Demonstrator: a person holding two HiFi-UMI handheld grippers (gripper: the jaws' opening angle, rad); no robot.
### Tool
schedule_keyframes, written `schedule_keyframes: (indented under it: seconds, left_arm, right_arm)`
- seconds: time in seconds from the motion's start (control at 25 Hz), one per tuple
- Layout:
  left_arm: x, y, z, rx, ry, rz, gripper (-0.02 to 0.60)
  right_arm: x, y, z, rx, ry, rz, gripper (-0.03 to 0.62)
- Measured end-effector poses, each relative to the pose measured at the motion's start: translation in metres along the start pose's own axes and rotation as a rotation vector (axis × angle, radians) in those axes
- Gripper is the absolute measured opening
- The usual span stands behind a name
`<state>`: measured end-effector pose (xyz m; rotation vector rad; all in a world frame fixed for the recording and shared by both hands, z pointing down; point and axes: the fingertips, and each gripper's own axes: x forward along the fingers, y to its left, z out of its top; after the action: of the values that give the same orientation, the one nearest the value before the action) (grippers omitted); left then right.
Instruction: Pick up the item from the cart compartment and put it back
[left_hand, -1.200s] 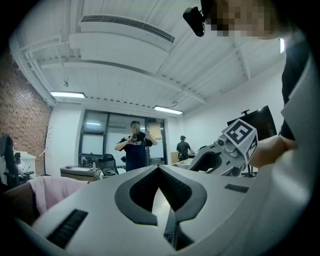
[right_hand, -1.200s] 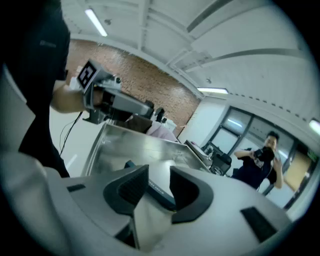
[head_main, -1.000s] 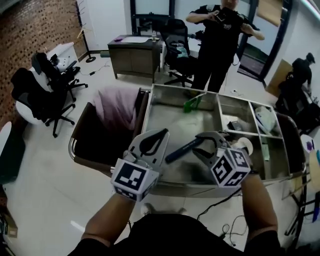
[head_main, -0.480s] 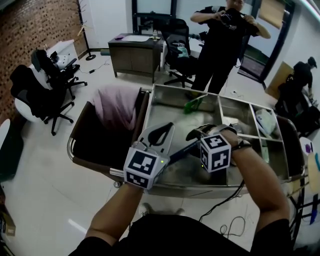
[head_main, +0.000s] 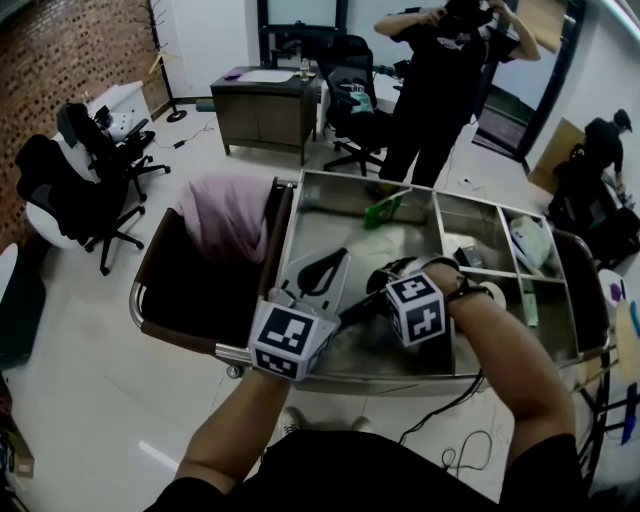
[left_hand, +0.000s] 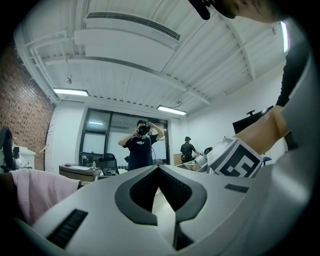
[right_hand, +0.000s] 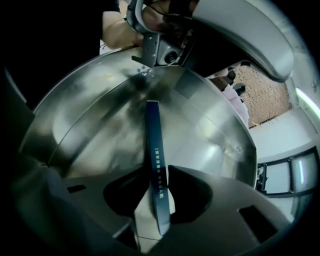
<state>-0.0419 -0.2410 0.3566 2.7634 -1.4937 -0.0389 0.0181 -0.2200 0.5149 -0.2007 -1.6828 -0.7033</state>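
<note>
Blue strip, frame centre, is grasped over the cart compartment by the right gripper, jaws just closing; the left gripper is clenched, empty.

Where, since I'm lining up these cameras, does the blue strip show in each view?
Head view: blue strip at centre, low over the cart compartment.
Left gripper view: not in it.
Right gripper view: lower centre, running up over the compartment's steel floor.
Shared landmark: the pink cloth, seen in all three views.
</note>
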Motion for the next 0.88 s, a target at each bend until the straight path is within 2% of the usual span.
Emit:
schedule_keyframes:
  seconds: [0.32,0.48,0.68,0.88]
  left_arm:
    - [-0.001,0.000,0.002,0.003,-0.003,0.002,0.000]
    - [-0.007,0.006,0.021,-0.008,-0.045,0.017,0.000]
    - [-0.015,0.013,0.045,-0.024,-0.080,0.037,0.000]
    - [-0.028,0.005,0.061,-0.004,-0.092,0.026,0.000]
  right_arm:
    - [0.000,-0.002,-0.008,0.015,-0.020,-0.008,0.115]
    - [-0.015,-0.016,-0.009,0.080,-0.065,-0.068,0.114]
    - [-0.043,-0.050,-0.008,0.283,-0.152,-0.210,0.114]
    - [-0.074,-0.075,0.001,0.581,-0.346,-0.342,0.114]
